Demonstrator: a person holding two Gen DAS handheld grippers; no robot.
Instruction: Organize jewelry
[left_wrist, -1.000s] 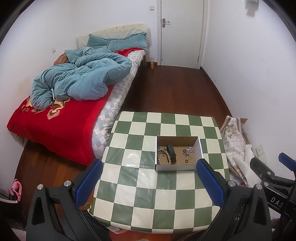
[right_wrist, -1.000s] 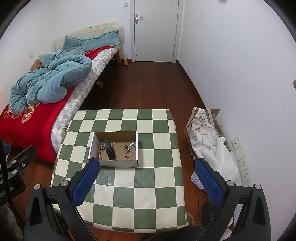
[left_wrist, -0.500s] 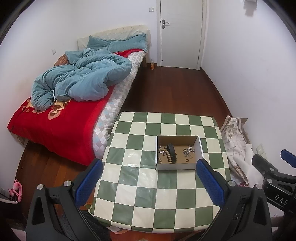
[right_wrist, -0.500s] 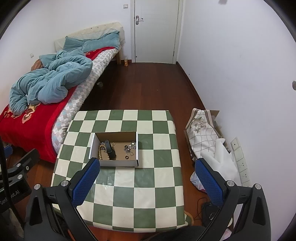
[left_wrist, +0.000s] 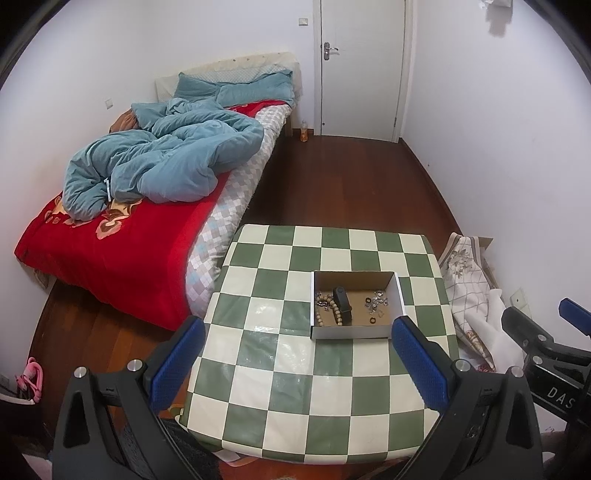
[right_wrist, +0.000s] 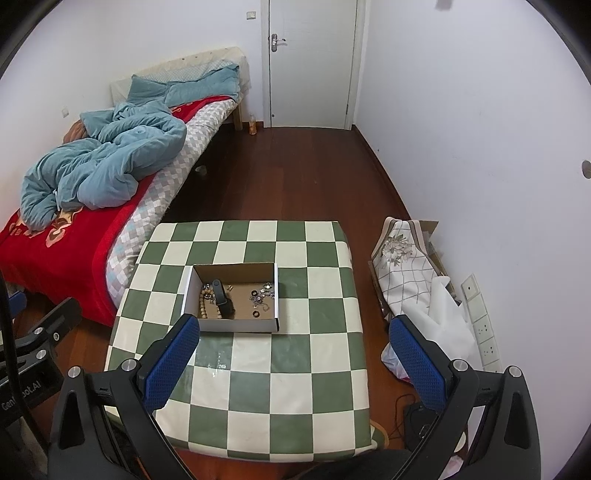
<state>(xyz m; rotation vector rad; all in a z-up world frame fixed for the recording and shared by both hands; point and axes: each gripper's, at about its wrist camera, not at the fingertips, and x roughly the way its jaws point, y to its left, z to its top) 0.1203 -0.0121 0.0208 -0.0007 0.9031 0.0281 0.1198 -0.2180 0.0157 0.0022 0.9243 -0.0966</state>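
A shallow cardboard box (left_wrist: 351, 331) (right_wrist: 236, 325) sits on the green-and-white checkered table (left_wrist: 280, 369) (right_wrist: 295, 369). Inside it lie a wooden bead bracelet (left_wrist: 334, 314) (right_wrist: 206, 300), a black band (left_wrist: 342, 305) (right_wrist: 223, 297), and small silvery pieces and dark rings (left_wrist: 376, 302) (right_wrist: 262, 293). My left gripper (left_wrist: 297, 360) hangs open high above the table's near half, nothing between its blue fingers. My right gripper (right_wrist: 295, 358) is open too, equally high, with the box ahead to its left. Each gripper shows at the edge of the other's view.
A bed (left_wrist: 122, 240) with a red blanket and a crumpled teal duvet (left_wrist: 162, 166) stands left of the table. A patterned cloth bundle (right_wrist: 406, 273) and white bags lie by the right wall. Dark wood floor runs to a shut white door (right_wrist: 310, 62).
Both views have shifted only slightly. The right gripper's body has slid a little at the edge of the left wrist view. The box and its contents have not moved.
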